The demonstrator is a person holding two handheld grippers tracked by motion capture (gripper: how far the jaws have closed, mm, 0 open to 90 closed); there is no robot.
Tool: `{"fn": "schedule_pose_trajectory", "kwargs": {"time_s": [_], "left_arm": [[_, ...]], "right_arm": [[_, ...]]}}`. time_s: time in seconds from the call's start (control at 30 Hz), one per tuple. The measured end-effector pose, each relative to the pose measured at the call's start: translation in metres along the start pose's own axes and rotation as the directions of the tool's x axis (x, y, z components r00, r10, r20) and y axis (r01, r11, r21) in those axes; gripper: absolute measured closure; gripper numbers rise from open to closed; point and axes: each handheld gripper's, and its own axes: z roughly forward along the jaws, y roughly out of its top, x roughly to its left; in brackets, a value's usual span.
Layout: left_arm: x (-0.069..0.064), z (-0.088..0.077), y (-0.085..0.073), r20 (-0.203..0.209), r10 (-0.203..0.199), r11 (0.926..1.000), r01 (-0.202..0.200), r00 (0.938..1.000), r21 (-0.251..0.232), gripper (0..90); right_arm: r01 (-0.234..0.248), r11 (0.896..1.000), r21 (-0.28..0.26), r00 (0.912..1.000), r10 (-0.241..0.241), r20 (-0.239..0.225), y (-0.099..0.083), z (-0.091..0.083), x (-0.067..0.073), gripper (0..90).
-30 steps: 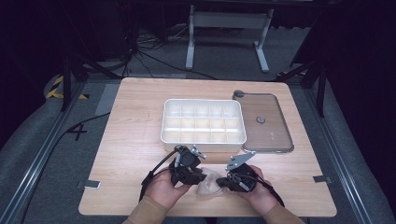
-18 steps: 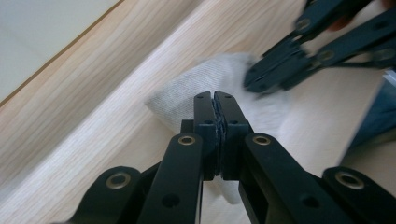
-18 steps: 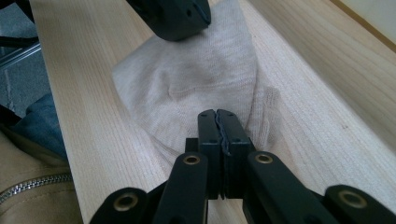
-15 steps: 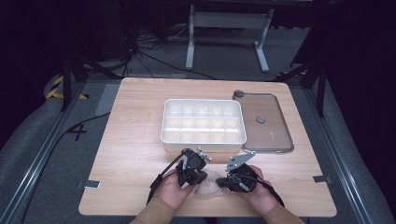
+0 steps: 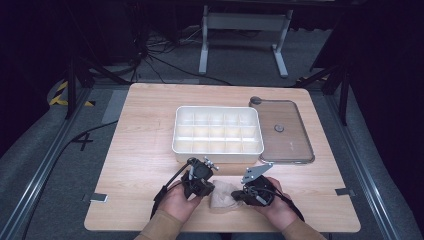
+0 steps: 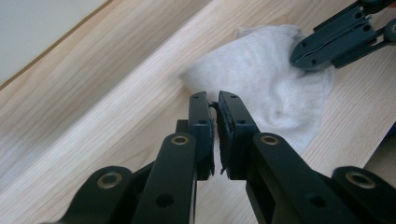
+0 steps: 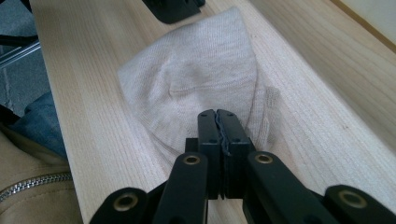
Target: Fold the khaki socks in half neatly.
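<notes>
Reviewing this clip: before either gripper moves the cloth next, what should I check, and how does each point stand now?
1. Right gripper shut on the cloth: ok, the jaws pinch its edge.
2. Left gripper gripping the cloth: cannot tell, the jaws are nearly closed at its near edge.
3. Cloth lying flat: not ok, it is bunched.
4. Compartment tray standing apart from the cloth: ok.
5. Clear lid off the tray, beside it: ok.

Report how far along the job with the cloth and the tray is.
Done: the lid lies off, beside the open, empty compartment tray. In hand: both hand-held grippers sit at the pale knit cloth near the table's front edge; the right hand-held gripper looks shut over its edge, the left hand-held gripper nearly closed beside it. Left: nothing is in the tray yet.
</notes>
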Motion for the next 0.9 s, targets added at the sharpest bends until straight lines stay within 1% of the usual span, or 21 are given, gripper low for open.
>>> {"fn": "schedule_pose_trajectory", "kwargs": {"time_s": [0.03, 0.1, 0.13, 0.17, 0.2, 0.27, 0.3, 0.33, 0.43, 0.47, 0.5, 0.53, 0.57, 0.6, 0.63, 0.67, 0.7, 0.73, 0.9], "left_arm": [[0.002, -0.001, -0.002, -0.003, -0.004, 1.0, 0.003, 1.0, -0.005, 83.6], [0.005, 0.0, -0.005, 0.001, -0.016, 0.9998, 0.016, 0.9999, 0.008, 83.7], [0.006, 0.001, -0.006, -0.001, -0.01, 0.9999, 0.01, 1.0, 0.011, 83.8], [0.007, 0.003, -0.007, -0.001, -0.018, 0.9996, 0.018, 0.9998, 0.021, 84.0], [0.007, 0.004, -0.007, -0.001, -0.016, 0.9997, 0.016, 0.9999, 0.019, 84.4], [0.008, 0.01, -0.009, 0.012, -0.018, 0.9992, 0.017, 0.9998, 0.035, 84.9], [0.008, 0.011, -0.01, 0.011, -0.019, 0.9989, 0.018, 0.9998, 0.044, 84.9], [0.007, 0.013, -0.01, 0.012, -0.018, 0.9986, 0.018, 0.9998, 0.049, 84.9], [0.006, 0.014, -0.011, 0.019, -0.02, 0.9982, 0.019, 0.9996, 0.057, 84.8], [0.006, 0.015, -0.011, 0.019, -0.015, 0.9981, 0.014, 0.9997, 0.06, 84.8], [0.005, 0.016, -0.012, 0.026, -0.016, 0.9979, 0.015, 0.9995, 0.063, 84.8], [0.004, 0.017, -0.012, 0.023, -0.014, 0.9978, 0.012, 0.9996, 0.066, 84.7], [0.004, 0.017, -0.012, 0.027, -0.015, 0.9976, 0.013, 0.9995, 0.068, 84.8], [0.005, 0.018, -0.011, 0.031, -0.005, 0.9979, 0.003, 0.9995, 0.064, 84.8], [0.004, 0.019, -0.011, 0.04, -0.005, 0.9977, 0.003, 0.9992, 0.067, 84.8], [0.003, 0.02, -0.011, 0.049, -0.011, 0.9977, 0.008, 0.9987, 0.067, 84.8], [0.003, 0.02, -0.011, 0.048, -0.005, 0.9976, 0.001, 0.9988, 0.069, 84.9], [0.003, 0.02, -0.011, 0.049, 0.0, 0.9976, -0.003, 0.9988, 0.07, 85.2], [0.003, 0.021, -0.011, 0.059, -0.001, 0.9978, -0.003, 0.9983, 0.067, 86.1]], "right_arm": [[0.0, 1.0, 0.002, 1.0, 0.0, 0.0, 0.001, 0.0, 0.0, 89.2], [0.002, 1.0, -0.001, 1.0, -0.002, -0.003, 0.003, -0.001, 0.0, 89.2], [0.0, 1.0, -0.013, 1.0, 0.0, -0.008, 0.004, -0.003, 0.001, 89.2], [0.001, 1.0, -0.018, 1.0, -0.001, -0.008, 0.005, -0.004, 0.001, 89.2], [0.003, 0.999, -0.036, 0.9999, -0.004, -0.015, 0.007, -0.006, 0.002, 89.3], [0.007, 0.998, -0.064, 0.9997, -0.009, -0.022, 0.011, -0.009, 0.005, 89.3], [0.008, 0.997, -0.071, 0.9997, -0.009, -0.022, 0.012, -0.009, 0.006, 89.3], [0.019, 0.997, -0.078, 0.9995, -0.02, -0.023, 0.014, -0.007, 0.008, 89.3], [0.028, 0.997, -0.074, 0.9992, -0.03, -0.026, 0.017, -0.002, 0.011, 89.3], [0.028, 0.997, -0.074, 0.9992, -0.03, -0.026, 0.017, -0.002, 0.011, 89.3], [0.023, 0.998, -0.058, 0.9993, -0.025, -0.027, 0.017, 0.004, 0.011, 89.3], [0.024, 0.998, -0.052, 0.9994, -0.025, -0.026, 0.017, 0.006, 0.011, 89.4], [0.023, 0.999, -0.046, 0.9994, -0.024, -0.024, 0.017, 0.008, 0.01, 89.4], [0.022, 0.999, -0.038, 0.9996, -0.023, -0.018, 0.016, 0.011, 0.009, 89.4], [0.022, 0.999, -0.031, 0.9996, -0.022, -0.017, 0.016, 0.012, 0.009, 89.4], [0.032, 0.999, -0.028, 0.9994, -0.032, -0.007, 0.015, 0.014, 0.008, 89.4], [0.032, 0.999, -0.022, 0.9995, -0.032, -0.003, 0.014, 0.016, 0.008, 89.4], [0.034, 0.999, -0.025, 0.9994, -0.034, -0.006, 0.013, 0.016, 0.008, 89.4], [0.014, 0.999, -0.031, 0.9998, -0.014, -0.014, 0.01, 0.017, 0.006, 89.5]]}}
